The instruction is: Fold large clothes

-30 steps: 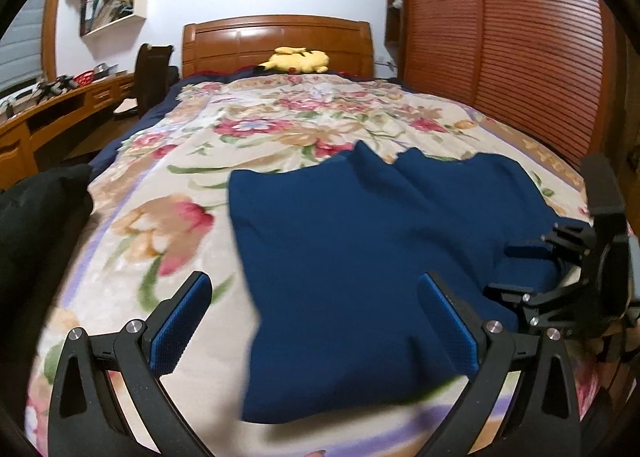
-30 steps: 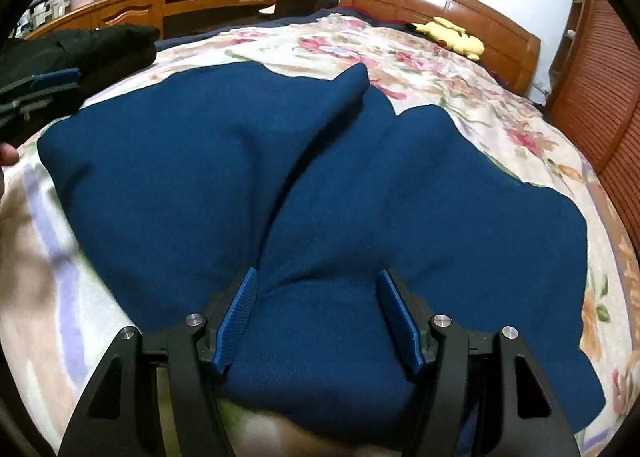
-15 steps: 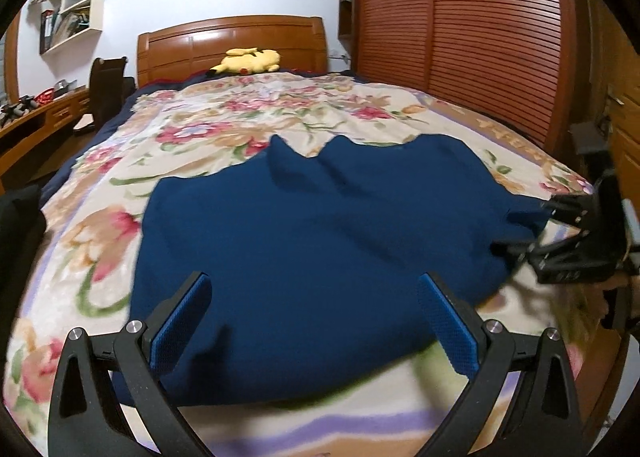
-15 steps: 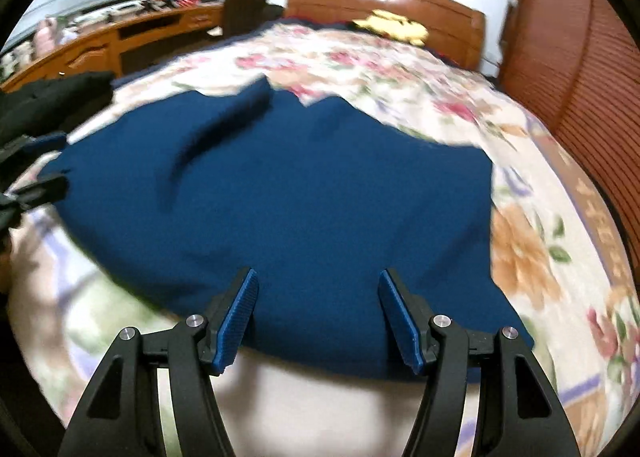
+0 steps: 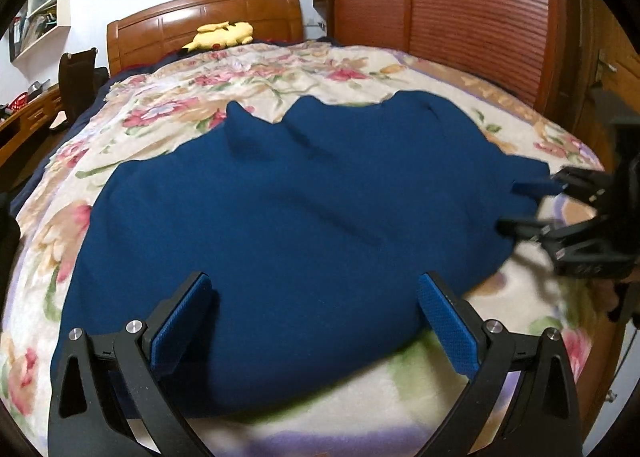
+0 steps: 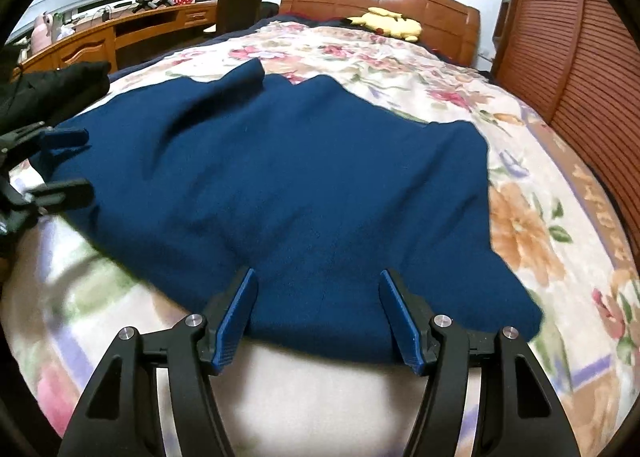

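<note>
A large dark blue garment (image 5: 304, 209) lies spread on the floral bedspread (image 5: 248, 69), with two pointed corners at its far edge. It also shows in the right wrist view (image 6: 304, 185). My left gripper (image 5: 316, 321) is open over the garment's near edge, jaws wide apart, holding nothing. My right gripper (image 6: 318, 317) is open over the near edge at the garment's other end, empty. Each gripper shows in the other's view: the right one at the right (image 5: 532, 205), the left one at the left (image 6: 66, 161).
A yellow plush toy (image 5: 220, 35) lies by the wooden headboard (image 5: 208, 17). A slatted wooden wardrobe (image 5: 460, 9) stands along the right of the bed. A desk (image 6: 108, 37) and chair (image 6: 240, 1) stand left. A black garment (image 6: 52, 89) lies at the bed's left edge.
Both grippers have pulled back toward the near edge of the bed and swung apart. The garment now lies flatter and wider. Both grippers stay open.
</note>
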`<state>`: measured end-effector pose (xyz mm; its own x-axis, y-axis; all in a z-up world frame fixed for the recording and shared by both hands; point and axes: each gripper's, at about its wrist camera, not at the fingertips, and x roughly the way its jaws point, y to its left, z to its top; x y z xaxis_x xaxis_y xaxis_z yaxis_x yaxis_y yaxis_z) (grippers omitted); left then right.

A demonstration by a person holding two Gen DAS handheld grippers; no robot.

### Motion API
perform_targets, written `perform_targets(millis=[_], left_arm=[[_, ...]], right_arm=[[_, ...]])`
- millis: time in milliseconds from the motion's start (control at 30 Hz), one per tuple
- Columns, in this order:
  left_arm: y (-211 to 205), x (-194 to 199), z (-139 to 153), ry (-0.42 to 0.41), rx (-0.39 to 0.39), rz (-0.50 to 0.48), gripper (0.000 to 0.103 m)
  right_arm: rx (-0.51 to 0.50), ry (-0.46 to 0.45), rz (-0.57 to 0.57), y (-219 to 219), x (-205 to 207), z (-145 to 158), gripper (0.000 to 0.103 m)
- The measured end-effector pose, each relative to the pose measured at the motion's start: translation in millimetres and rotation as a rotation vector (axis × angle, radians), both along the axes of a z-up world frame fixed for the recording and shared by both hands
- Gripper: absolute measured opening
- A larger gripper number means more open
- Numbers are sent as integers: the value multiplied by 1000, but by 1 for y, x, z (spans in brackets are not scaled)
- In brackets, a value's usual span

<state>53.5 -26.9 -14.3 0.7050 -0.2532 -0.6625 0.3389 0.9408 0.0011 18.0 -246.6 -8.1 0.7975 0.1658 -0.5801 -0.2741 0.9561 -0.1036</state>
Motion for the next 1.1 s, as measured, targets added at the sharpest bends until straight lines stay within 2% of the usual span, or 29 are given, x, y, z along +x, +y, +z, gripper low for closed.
perform_targets(millis=[167, 300, 500, 600, 700, 767, 833, 1000, 1100], left_arm=[[-2, 1, -6, 24, 15, 0, 103], [-3, 1, -7, 32, 15, 0, 103], [-3, -1, -7, 28, 26, 1, 103], [-3, -1, -7, 28, 25, 1, 103], [-3, -1, -7, 28, 26, -1, 103], [-3, -1, -7, 28, 26, -1, 103], [-3, -1, -7, 28, 26, -1, 103], [-3, -1, -7, 28, 26, -2, 103], [-3, -1, -7, 28, 27, -1, 103]], right_arm=[[39, -40, -82, -22, -19, 9, 66], [62, -29, -152, -38, -26, 5, 66], [105, 5, -216, -45, -14, -1, 66], [95, 18, -229, -45, -9, -4, 70], [104, 36, -255, -46, -5, -7, 79], [129, 53, -269, -48, 2, -6, 85], [158, 72, -273, -54, 5, -5, 86], [174, 95, -264, -52, 3, -4, 86], [193, 108, -242, -51, 2, -6, 75]])
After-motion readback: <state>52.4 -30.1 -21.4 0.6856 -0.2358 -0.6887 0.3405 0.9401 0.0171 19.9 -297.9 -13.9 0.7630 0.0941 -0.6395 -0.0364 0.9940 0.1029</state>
